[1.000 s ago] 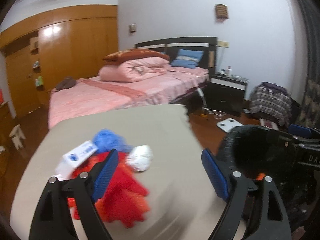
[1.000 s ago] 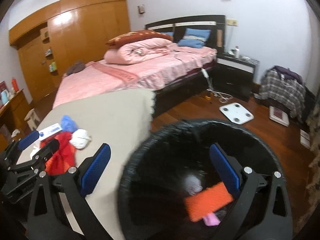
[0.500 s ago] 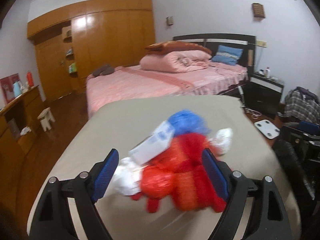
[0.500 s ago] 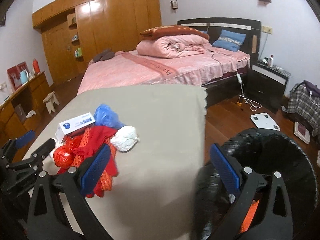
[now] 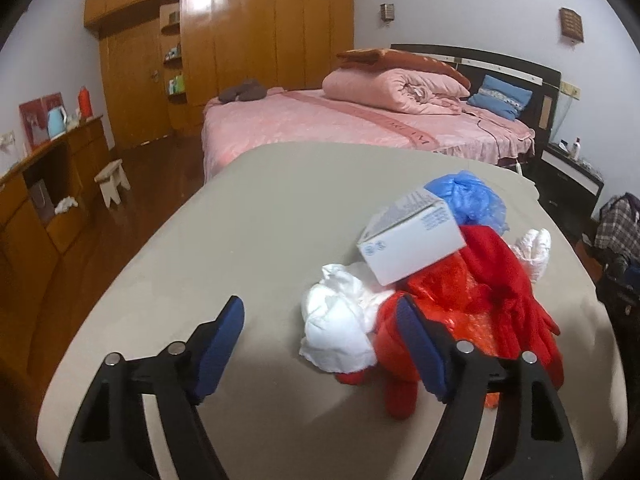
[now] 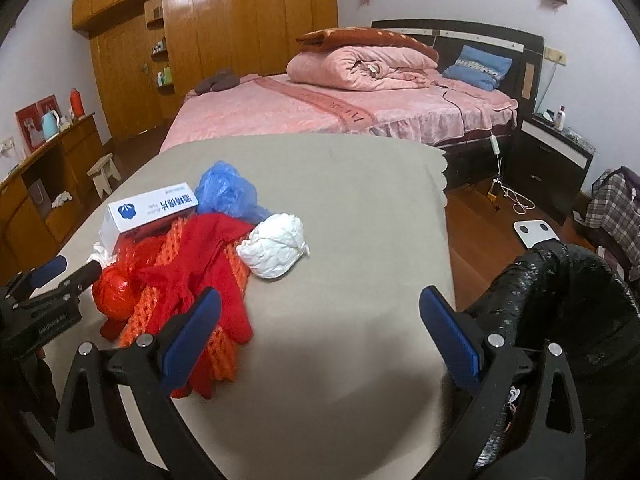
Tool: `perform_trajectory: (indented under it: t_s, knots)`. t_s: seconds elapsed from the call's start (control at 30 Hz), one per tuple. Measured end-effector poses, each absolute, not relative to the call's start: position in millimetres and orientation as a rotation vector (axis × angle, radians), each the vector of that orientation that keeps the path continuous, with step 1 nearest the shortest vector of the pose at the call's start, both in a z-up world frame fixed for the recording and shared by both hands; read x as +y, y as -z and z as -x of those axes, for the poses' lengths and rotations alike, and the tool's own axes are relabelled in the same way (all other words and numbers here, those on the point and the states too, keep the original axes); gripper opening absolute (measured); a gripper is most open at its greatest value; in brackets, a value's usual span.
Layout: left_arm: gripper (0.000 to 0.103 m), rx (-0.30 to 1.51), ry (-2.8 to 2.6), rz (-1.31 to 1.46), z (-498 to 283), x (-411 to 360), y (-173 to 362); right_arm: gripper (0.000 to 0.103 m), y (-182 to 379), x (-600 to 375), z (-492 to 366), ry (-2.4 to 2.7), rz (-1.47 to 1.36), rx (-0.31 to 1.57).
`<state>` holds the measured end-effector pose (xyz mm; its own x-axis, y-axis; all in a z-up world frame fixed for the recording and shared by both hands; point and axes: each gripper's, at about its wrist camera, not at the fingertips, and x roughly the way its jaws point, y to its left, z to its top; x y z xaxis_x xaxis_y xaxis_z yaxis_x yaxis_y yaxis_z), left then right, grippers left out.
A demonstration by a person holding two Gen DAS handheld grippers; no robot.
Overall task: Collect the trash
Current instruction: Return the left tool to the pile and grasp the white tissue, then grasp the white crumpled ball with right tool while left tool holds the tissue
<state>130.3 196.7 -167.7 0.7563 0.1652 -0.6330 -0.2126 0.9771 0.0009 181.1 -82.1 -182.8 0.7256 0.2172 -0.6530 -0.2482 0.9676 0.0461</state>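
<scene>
You are working mid-task: the trash pile is sitting near the table's left edge, uncollected. Left gripper has just been narrowing its jaws, nothing between them; right gripper is gaping, empty. Only the right view is showing the black-lined bin off the table's right edge.

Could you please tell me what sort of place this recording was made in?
Most likely a home bedroom: a made bed with pink covers, a wall of wooden wardrobes, and a nightstand beside the bed.
</scene>
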Motion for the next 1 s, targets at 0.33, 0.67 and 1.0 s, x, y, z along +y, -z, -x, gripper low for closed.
perform_trajectory:
  t_s: [0.33,0.67,1.0]
  knots:
    - [0.061,0.735,-0.158,0.134,-139,205,178,0.096,190,-73,-182,-0.273,0.071,0.730]
    - [0.022,0.709,-0.094,0.176,-127,199,170,0.096,191,-72,-182,-0.276,0.073,0.729]
    - [0.022,0.637,-0.186,0.155,-108,209,147,0.096,191,-71,-184,-0.272,0.063,0.729]
